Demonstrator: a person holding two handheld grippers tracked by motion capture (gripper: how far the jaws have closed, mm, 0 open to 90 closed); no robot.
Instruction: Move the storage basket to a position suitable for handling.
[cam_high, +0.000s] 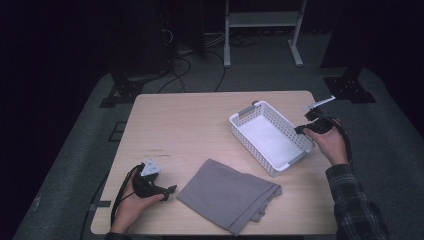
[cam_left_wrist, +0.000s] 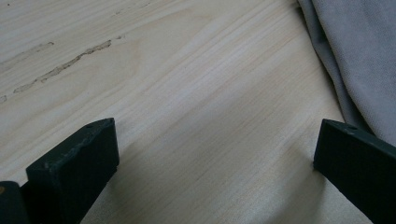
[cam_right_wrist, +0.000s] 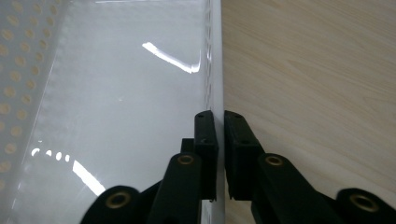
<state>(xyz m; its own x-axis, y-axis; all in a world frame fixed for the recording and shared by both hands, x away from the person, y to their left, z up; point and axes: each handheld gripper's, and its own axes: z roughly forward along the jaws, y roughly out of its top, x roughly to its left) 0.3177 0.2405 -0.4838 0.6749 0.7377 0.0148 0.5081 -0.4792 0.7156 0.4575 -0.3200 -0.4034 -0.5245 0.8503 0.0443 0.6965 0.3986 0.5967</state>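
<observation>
A white perforated basket (cam_high: 252, 114) lies empty on the right half of the wooden table. My right gripper (cam_high: 302, 130) is shut on the basket's right wall (cam_right_wrist: 215, 56); in the right gripper view the jaws pinch that thin white rim, one inside and one outside. A folded grey cloth (cam_high: 229, 194) lies flat near the front edge. My left gripper (cam_high: 170, 191) rests on the table just left of the cloth, open. In the left gripper view its jaws stand wide apart over bare wood, and the cloth's edge (cam_left_wrist: 359, 51) lies at the upper right.
The wooden table (cam_high: 185, 125) has a scuffed streak (cam_left_wrist: 65, 65) left of centre. Beyond the far edge are a dark floor, cables and a white metal frame (cam_high: 262, 22). Black stand bases (cam_high: 350, 87) sit at the table's back corners.
</observation>
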